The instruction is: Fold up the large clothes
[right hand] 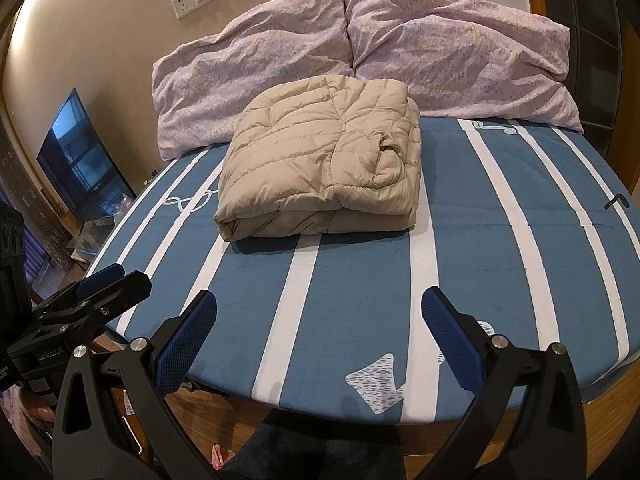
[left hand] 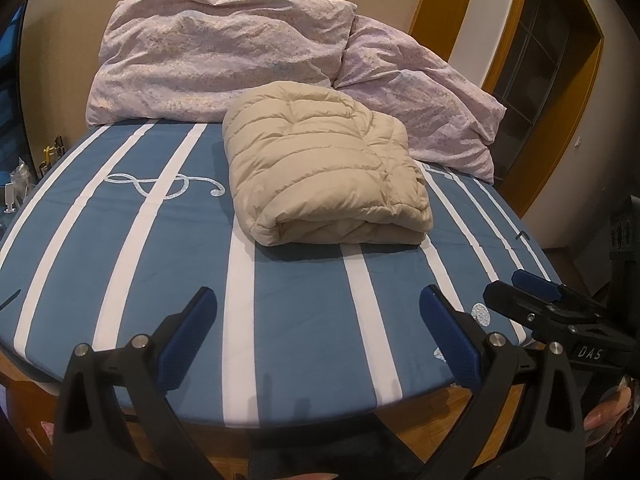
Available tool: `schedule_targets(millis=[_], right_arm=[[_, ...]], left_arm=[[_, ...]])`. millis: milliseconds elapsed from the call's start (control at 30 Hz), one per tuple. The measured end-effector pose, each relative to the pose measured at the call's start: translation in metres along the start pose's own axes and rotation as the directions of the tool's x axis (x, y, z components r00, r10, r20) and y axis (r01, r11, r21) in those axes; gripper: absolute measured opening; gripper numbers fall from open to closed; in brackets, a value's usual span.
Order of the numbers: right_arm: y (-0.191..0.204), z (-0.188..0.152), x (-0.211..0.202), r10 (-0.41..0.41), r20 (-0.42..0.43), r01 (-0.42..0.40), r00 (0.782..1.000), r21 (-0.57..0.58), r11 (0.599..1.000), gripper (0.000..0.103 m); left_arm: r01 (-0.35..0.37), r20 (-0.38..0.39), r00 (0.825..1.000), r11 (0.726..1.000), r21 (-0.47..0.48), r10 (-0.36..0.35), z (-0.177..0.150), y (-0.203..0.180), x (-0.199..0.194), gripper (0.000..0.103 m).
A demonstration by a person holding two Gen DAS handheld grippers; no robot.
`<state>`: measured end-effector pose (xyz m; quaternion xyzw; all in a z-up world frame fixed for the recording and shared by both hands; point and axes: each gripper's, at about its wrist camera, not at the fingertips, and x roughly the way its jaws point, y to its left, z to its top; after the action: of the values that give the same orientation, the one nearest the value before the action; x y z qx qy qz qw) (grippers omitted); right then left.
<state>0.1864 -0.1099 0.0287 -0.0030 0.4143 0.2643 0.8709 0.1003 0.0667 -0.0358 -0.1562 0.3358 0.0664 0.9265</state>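
Note:
A beige quilted jacket [left hand: 320, 176] [right hand: 320, 160] lies folded into a thick rectangular bundle in the middle of the bed, just in front of the pillows. My left gripper [left hand: 320, 316] hovers over the bed's near edge, well short of the jacket, open, with nothing between its blue pads [left hand: 188, 336]. My right gripper [right hand: 320, 316] is held the same way beside it, also open and empty. Each gripper shows at the side of the other's view: the right gripper [left hand: 536, 296] and the left gripper [right hand: 104, 284].
The bed carries a blue sheet with white stripes [left hand: 304, 304] [right hand: 480, 248] on a wooden frame [right hand: 600, 412]. Two pink crumpled pillows [left hand: 216, 56] [right hand: 460, 52] lean at the head. A dark screen [right hand: 80, 160] stands left of the bed, a doorway [left hand: 540, 60] to the right.

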Motion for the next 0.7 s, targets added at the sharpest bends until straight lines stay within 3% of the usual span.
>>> schedule_targets(millis=[700], right_arm=[[-0.0021, -0.0003, 0.0008, 0.001, -0.001, -0.001, 1.0, 0.009, 1.0, 0.102]], left_arm=[[0.006, -0.003, 1.0, 1.0, 0.01, -0.006, -0.0002, -0.0039, 0.0038, 0.101]])
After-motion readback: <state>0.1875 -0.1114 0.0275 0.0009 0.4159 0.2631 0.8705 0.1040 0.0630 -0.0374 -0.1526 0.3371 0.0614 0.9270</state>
